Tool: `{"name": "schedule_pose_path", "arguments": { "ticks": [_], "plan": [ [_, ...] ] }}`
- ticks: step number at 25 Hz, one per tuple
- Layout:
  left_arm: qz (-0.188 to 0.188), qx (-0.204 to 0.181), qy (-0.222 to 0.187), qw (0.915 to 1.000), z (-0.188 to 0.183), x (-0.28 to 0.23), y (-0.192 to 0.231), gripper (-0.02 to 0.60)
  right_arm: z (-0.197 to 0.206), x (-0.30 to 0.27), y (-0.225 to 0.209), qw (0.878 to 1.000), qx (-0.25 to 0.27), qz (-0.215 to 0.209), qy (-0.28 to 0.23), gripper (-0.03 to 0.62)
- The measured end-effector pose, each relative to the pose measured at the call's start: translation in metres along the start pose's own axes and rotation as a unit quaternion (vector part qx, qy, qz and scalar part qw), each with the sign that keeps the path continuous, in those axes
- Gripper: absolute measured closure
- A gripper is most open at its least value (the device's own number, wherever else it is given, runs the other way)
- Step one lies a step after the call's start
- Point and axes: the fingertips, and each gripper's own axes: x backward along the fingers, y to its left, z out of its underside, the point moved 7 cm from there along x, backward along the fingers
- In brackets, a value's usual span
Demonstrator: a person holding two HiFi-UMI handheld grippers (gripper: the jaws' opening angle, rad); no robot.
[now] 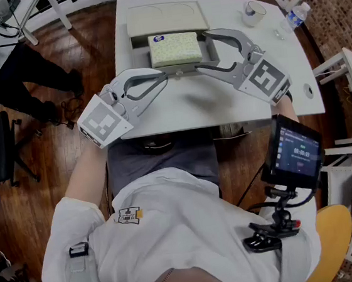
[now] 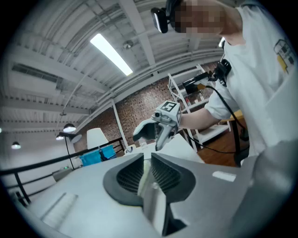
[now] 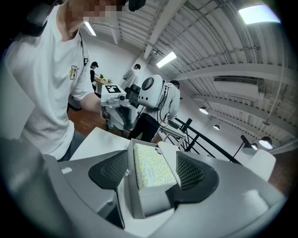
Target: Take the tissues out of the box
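Note:
An open white box (image 1: 211,55) stands at the middle of the white table (image 1: 179,114), its lid (image 1: 165,18) folded back. Inside lies a yellow-green patterned tissue pack (image 1: 175,49). My right gripper (image 1: 193,54) reaches in from the right, jaws wide, one along the front wall and one at the back. In the right gripper view the box (image 3: 149,204) and pack (image 3: 150,169) fill the gap of that gripper (image 3: 151,158), pads against the sides. My left gripper (image 1: 166,75) is shut with its tips at the box's front rim. In its own view (image 2: 146,162) a thin pale strip shows between the pads; what it is stays unclear.
A small clear cup (image 1: 252,13) and a plastic bottle (image 1: 296,15) sit at the table's far right. A white rack (image 1: 346,86) stands to the right, and a phone on a mount (image 1: 294,152) hangs at my chest. Other people stand in the background (image 3: 153,97).

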Motion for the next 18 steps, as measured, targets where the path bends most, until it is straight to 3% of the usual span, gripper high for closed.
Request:
{"name": "schedule_pose_path", "arguments": {
  "ticks": [3, 5, 6, 8, 9, 13, 16, 18],
  "plan": [
    [0.031, -0.112, 0.060, 0.9914, -0.017, -0.017, 0.048, 0.379, -0.003, 0.008, 0.002, 0.999, -0.028, 0.007, -0.022, 0.278],
    [0.082, -0.157, 0.134, 0.9750, -0.014, -0.036, 0.073, 0.267, -0.001, 0.009, 0.007, 0.999, -0.039, 0.017, -0.021, 0.276],
    [0.111, -0.166, 0.176, 0.9640, -0.008, -0.044, 0.081, 0.259, 0.001, 0.008, 0.010, 0.999, -0.041, 0.019, -0.015, 0.275],
    [0.156, -0.170, 0.233, 0.9447, 0.004, -0.052, 0.088, 0.244, 0.006, 0.005, 0.016, 0.999, -0.044, 0.018, -0.006, 0.272],
    [0.167, -0.169, 0.245, 0.9399, 0.008, -0.054, 0.089, 0.244, 0.007, 0.005, 0.018, 0.999, -0.046, 0.017, -0.006, 0.272],
    [0.190, -0.154, 0.277, 0.9292, 0.017, -0.067, 0.092, 0.237, 0.013, 0.010, 0.015, 0.998, -0.057, 0.024, -0.011, 0.272],
    [0.215, -0.107, 0.294, 0.9253, 0.021, -0.077, 0.095, 0.231, 0.016, 0.010, 0.013, 0.997, -0.067, 0.022, -0.011, 0.267],
    [0.225, -0.075, 0.297, 0.9248, 0.022, -0.081, 0.098, 0.168, 0.018, 0.007, 0.013, 0.997, -0.070, 0.018, -0.011, 0.252]
  ]
}}
